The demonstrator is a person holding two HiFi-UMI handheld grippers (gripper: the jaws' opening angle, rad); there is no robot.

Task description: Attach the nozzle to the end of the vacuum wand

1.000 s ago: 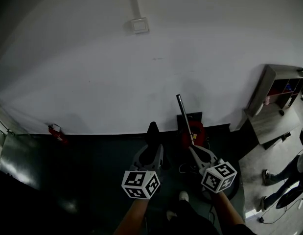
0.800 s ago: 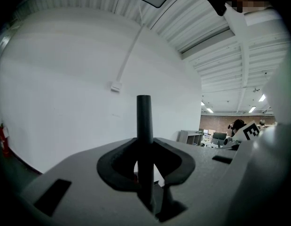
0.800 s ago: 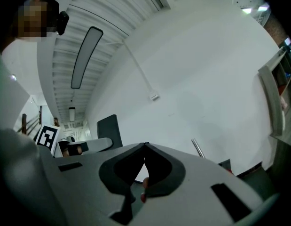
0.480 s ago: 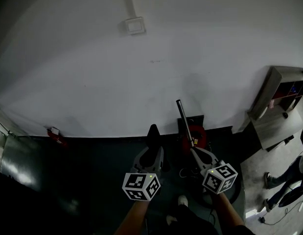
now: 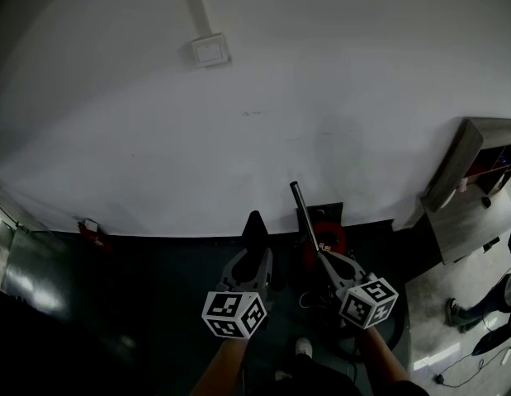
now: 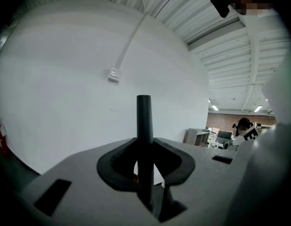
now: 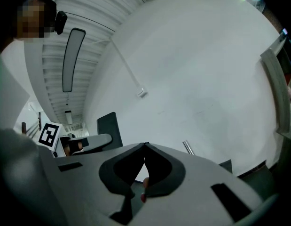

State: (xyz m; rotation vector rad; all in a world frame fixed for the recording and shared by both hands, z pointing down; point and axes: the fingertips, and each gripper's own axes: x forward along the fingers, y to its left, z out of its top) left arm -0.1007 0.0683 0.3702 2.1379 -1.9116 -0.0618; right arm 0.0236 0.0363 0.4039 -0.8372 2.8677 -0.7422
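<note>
A black tube nozzle stands upright between the jaws of my left gripper, which is shut on it. A thin metal vacuum wand rises slanted from a red vacuum body at the foot of the white wall. My right gripper is shut, its tips meeting with nothing between them. It sits just in front of the wand's lower part. In the right gripper view the wand's top shows beyond the right jaw. The nozzle is to the left of the wand, apart from it.
A white wall with a small box and a conduit fills the view ahead. A grey shelf unit stands at the right, and a person's legs show beyond it. A small red item lies at the wall's foot, left.
Both grippers and the view have advanced toward the wall and the vacuum. The nozzle stays in the left gripper, and the right gripper stays shut.
</note>
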